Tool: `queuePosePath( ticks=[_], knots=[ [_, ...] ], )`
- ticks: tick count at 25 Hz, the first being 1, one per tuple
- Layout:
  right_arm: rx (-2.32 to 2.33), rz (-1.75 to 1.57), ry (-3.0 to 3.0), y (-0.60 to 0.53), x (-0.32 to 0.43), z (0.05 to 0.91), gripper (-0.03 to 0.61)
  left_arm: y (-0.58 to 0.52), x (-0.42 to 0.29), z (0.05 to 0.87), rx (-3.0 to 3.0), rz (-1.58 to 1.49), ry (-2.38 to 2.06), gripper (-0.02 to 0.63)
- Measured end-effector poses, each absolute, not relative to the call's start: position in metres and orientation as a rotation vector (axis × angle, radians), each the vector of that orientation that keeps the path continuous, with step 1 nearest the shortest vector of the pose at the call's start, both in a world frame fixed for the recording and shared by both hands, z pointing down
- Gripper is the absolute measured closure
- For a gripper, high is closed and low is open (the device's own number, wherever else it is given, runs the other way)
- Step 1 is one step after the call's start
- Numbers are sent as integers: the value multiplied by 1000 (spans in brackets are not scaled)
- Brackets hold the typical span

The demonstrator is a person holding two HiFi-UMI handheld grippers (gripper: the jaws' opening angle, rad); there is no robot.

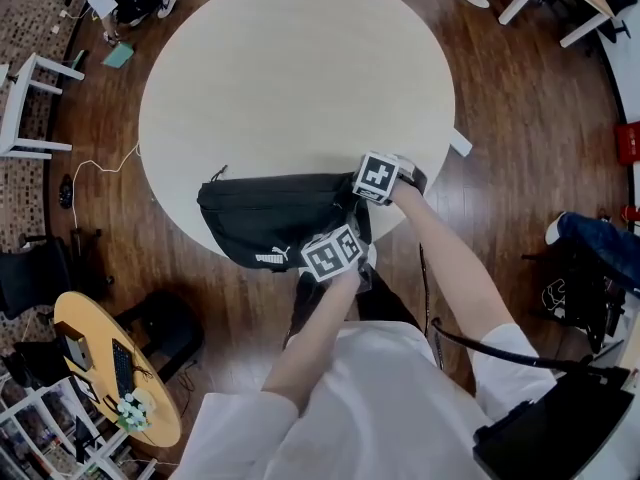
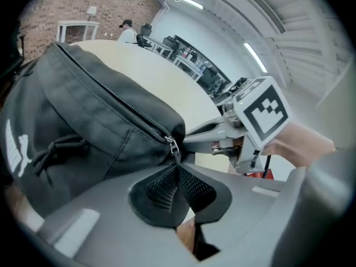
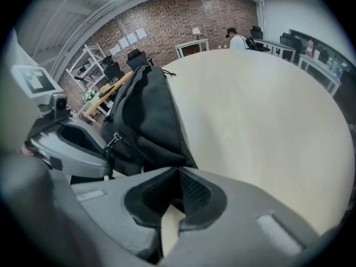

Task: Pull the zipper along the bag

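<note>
A black waist bag [image 1: 265, 218] lies at the near edge of the round pale table [image 1: 300, 68]. Its zipper [image 2: 122, 102] runs along the top, and the metal zipper pull [image 2: 174, 147] sits at the bag's right end. My left gripper [image 2: 178, 164] is shut on that pull; in the head view the left gripper [image 1: 345, 230] reaches in from the near side. My right gripper [image 3: 179, 171] is shut on the fabric tip at the same end of the bag [image 3: 147, 115]. The right gripper [image 1: 360, 196] comes in from the right, close beside the left one.
The bag overhangs the table's near rim. A small yellow table [image 1: 110, 368] with a keyboard stands at the lower left, a white stool [image 1: 30, 108] at the left, and a black bag [image 1: 560, 428] at the lower right. Dark wooden floor surrounds the table.
</note>
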State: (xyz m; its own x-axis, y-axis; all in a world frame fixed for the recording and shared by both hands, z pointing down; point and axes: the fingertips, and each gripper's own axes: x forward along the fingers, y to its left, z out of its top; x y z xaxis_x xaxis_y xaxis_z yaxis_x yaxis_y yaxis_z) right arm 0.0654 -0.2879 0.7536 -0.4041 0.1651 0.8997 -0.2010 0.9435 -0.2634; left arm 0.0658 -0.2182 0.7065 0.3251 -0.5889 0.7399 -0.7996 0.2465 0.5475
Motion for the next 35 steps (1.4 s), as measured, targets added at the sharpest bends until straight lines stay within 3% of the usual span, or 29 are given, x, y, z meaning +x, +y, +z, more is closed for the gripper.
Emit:
queuePosePath(
  ticks=[8, 18, 31, 35],
  knots=[
    [69, 385, -1917, -286, 68, 757, 586, -209, 13, 667, 1615, 246, -1298, 592],
    [131, 401, -1863, -287, 70, 759, 586, -200, -115, 642, 1756, 378, -1336, 591],
    [240, 434, -1754, -286, 74, 763, 584, -213, -312, 659, 1718, 458, -1476, 591],
    [284, 457, -1736, -286, 77, 763, 584, -224, -345, 684, 1707, 493, -1462, 591]
  ],
)
